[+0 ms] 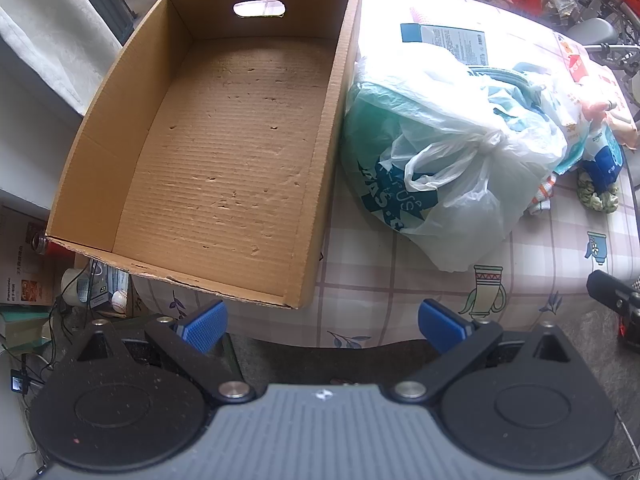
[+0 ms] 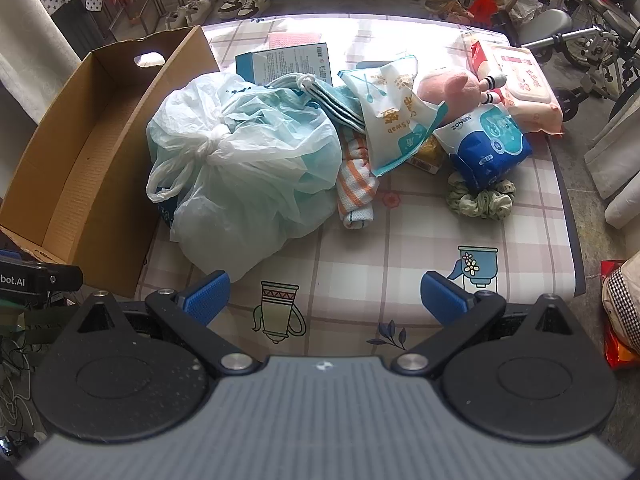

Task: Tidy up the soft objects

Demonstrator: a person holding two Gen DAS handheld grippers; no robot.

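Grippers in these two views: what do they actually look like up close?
Both match: the left gripper and right gripper each have two blue textured pads on black linkage arms, silver pivot bolts, round black discs, and a ribbed grey body bearing a small white logo.

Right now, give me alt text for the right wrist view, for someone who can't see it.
A knotted translucent white plastic bag lies on a checked tablecloth beside an empty brown cardboard box. Behind it sit a pink plush toy, blue tissue pack and green scrunchie. The open right gripper holds nothing.
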